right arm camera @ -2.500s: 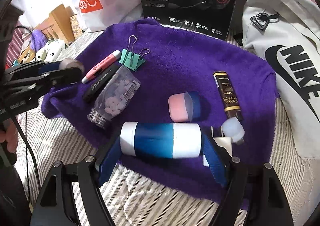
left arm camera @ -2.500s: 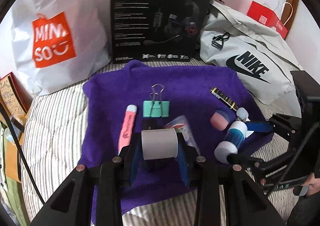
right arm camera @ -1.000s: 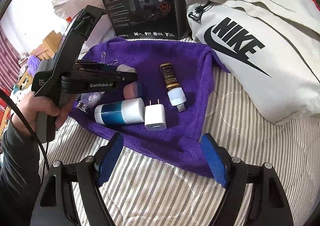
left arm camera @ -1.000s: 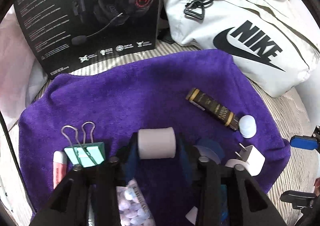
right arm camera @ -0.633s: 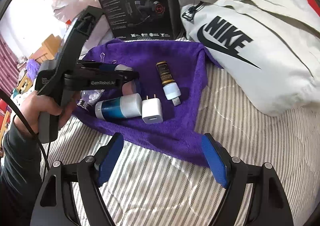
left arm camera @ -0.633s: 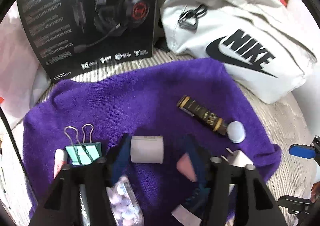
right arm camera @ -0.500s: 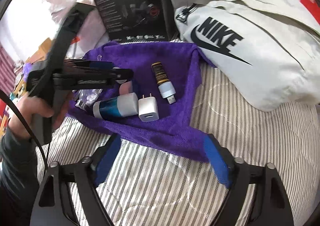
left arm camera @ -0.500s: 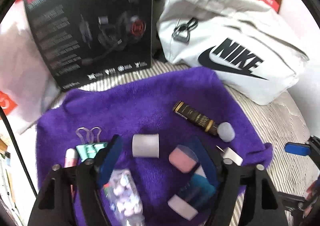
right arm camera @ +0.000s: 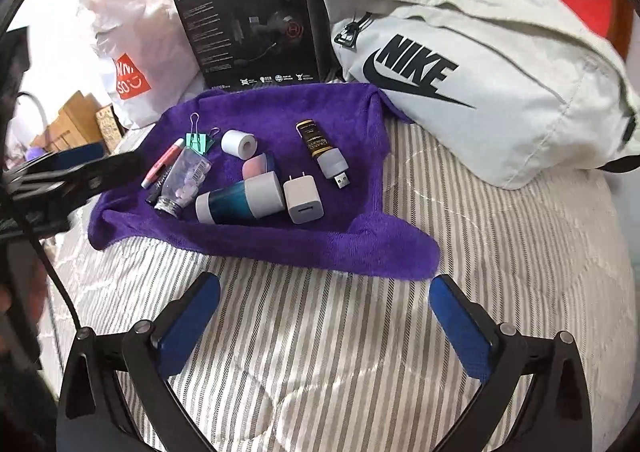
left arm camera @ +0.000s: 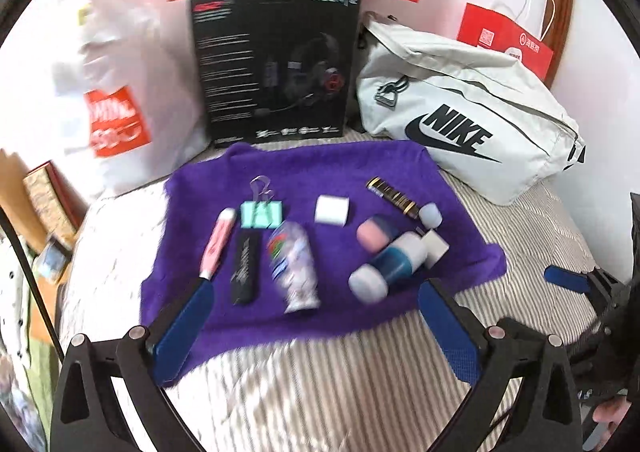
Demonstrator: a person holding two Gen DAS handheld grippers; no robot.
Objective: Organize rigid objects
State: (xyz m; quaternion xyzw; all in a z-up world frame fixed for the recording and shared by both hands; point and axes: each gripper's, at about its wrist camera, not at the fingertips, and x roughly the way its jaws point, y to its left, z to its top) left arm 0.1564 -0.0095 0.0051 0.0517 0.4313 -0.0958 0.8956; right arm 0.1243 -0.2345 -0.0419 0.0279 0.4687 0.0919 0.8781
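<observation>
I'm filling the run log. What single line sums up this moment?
left gripper: opening, empty | right gripper: opening, empty | white roll: lying on purple towel

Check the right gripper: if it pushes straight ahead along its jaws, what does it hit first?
Probably the striped bedding: the right gripper points down at bare cover, jaws opening with nothing between them. The near edge of the purple towel lies farther along; depth is unclear in the fisheye view.

left claw (left arm camera: 316, 326): black frame | blue pads | silver screws | right claw (right arm camera: 324, 316): same
</observation>
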